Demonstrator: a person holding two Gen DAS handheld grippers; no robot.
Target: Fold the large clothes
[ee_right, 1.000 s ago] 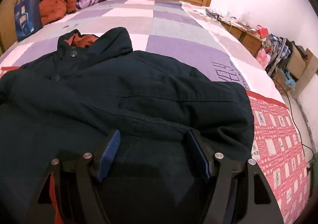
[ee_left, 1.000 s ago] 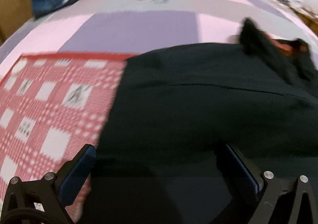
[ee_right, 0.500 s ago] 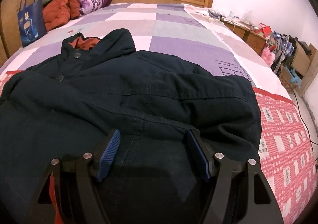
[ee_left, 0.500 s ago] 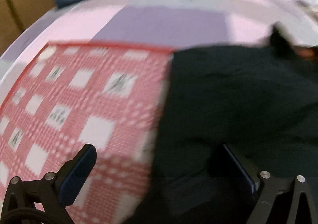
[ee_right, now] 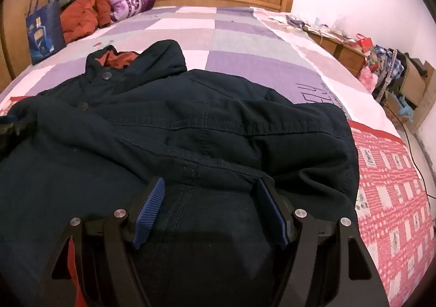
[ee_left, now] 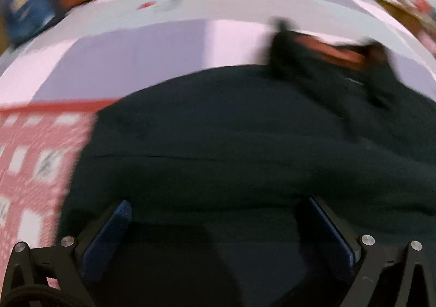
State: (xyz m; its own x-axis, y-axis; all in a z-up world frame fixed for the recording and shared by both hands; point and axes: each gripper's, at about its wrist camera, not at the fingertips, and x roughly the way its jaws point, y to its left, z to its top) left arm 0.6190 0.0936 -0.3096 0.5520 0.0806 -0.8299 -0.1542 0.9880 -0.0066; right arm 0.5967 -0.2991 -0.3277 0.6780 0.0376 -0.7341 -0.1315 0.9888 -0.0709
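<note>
Across the bed (ee_right: 245, 34) lies one dark jacket (ee_right: 190, 121), under both spread, empty grippers: left gripper (ee_left: 218, 214), right gripper (ee_right: 211, 192). Beyond: one blue bag (ee_right: 43, 32), one orange garment (ee_right: 81, 15), one purple pillow (ee_right: 130, 3).

Dark navy jacket (ee_right: 190, 121) with orange lining, lilac-and-pink checked bedspread (ee_right: 239, 42), red-and-white patterned blanket (ee_right: 392, 187), blue-padded hand-held gripper (ee_right: 211, 184)

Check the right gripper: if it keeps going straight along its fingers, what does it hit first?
Most likely the dark jacket. The right gripper stands open, pointing down at the folded sleeve seam just ahead of its fingertips, with the bed beneath. Whether the tips already touch the cloth is unclear.
</note>
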